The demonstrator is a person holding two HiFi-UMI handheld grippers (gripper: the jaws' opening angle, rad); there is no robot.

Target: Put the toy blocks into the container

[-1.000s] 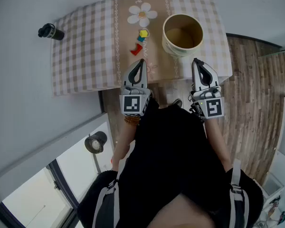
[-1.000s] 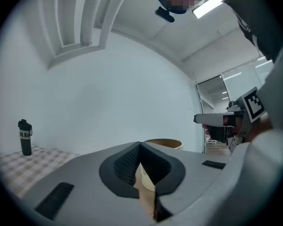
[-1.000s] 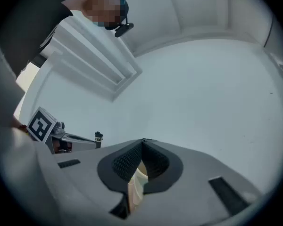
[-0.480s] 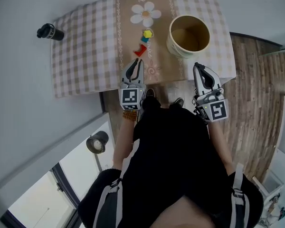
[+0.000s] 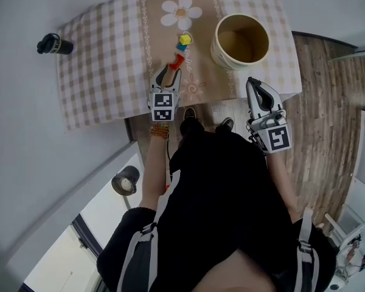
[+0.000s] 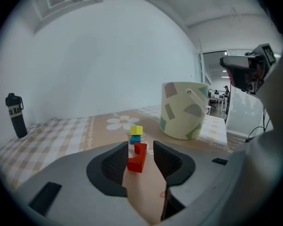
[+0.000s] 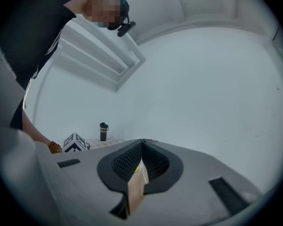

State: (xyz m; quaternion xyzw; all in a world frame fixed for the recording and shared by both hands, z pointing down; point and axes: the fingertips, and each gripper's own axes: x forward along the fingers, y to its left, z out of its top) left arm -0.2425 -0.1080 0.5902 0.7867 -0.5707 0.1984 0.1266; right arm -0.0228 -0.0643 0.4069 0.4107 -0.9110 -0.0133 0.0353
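Observation:
A red C-shaped block (image 6: pixel 137 157) lies on the tan runner of the checked table (image 5: pixel 103 72), between the jaws of my left gripper (image 6: pixel 140 144). Those jaws have just been opening and stand apart around the block, with a gap at the right pad. In the head view the left gripper (image 5: pixel 170 70) points at the red block (image 5: pixel 176 61). Just beyond, a yellow block (image 6: pixel 136 130) sits on a blue block (image 6: pixel 135 138). The cream container (image 5: pixel 240 39) stands open-topped to the right. My right gripper (image 5: pixel 251 79) hangs shut and empty off the table's near edge, below the container.
A black bottle (image 5: pixel 50 44) stands at the table's far left corner. A white flower print (image 5: pixel 181 12) marks the runner behind the blocks. The person's feet and wooden floor (image 5: pixel 328 102) lie beside the near table edge.
My left gripper has dropped and moved forward over the table edge to the red block, and its jaws have opened. The right gripper has hardly moved.

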